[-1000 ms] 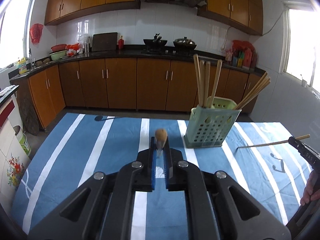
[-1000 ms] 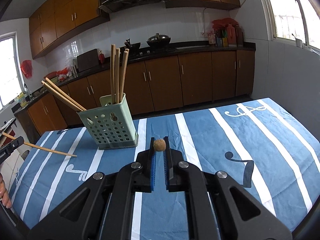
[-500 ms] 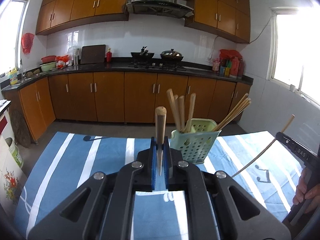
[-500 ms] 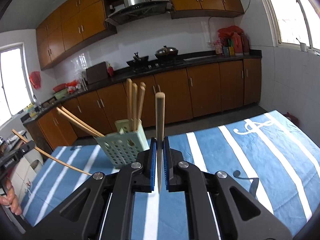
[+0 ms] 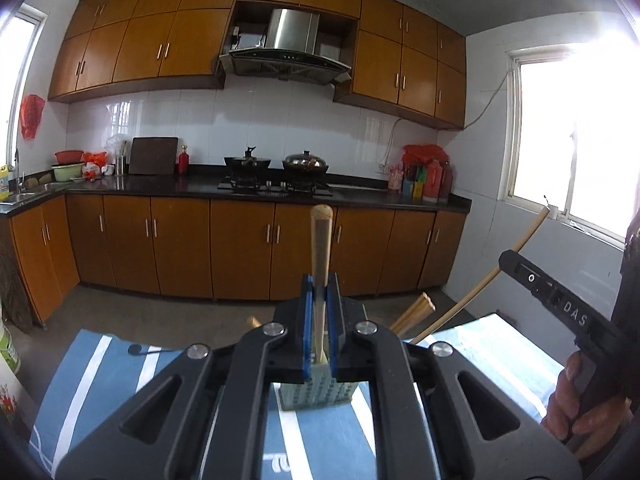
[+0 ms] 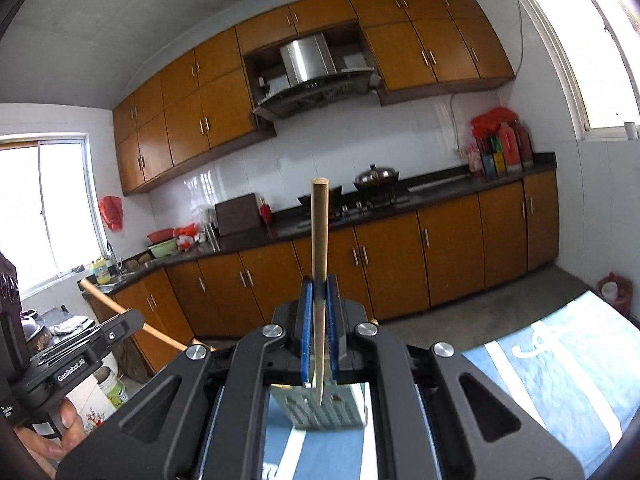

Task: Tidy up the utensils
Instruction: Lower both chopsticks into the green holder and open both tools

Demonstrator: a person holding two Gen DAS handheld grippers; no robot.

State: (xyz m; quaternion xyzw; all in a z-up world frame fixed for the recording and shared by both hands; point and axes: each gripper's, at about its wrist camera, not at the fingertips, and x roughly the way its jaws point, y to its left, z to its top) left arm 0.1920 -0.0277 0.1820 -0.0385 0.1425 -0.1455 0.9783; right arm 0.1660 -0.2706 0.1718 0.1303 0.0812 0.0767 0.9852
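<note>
My left gripper [image 5: 320, 292] is shut on a wooden chopstick [image 5: 320, 248] that stands upright between its blue pads. My right gripper [image 6: 319, 292] is likewise shut on a wooden chopstick [image 6: 319, 232], thick end up and thin tip hanging below the jaws. The green perforated utensil holder [image 5: 316, 394] sits on the blue striped tablecloth [image 5: 92, 384], mostly hidden under the left gripper's body; it shows under the right gripper as holder [image 6: 328, 408]. Chopstick tops [image 5: 416, 308] poke out beside the left gripper. The right gripper [image 5: 508, 258] with its chopstick [image 5: 480, 284] appears at the right edge of the left view.
A person's hand [image 5: 576, 408] holds the right gripper's handle, and another hand [image 6: 52, 440] holds the left one. Wooden kitchen cabinets [image 5: 240, 256] and a counter with pots [image 5: 304, 164] run along the far wall. A window [image 5: 576, 136] is at the right.
Both grippers rose and tilted up with their chopsticks; the table and holder slid down out of sight under the gripper bodies, and each chopstick now shows its full length upright.
</note>
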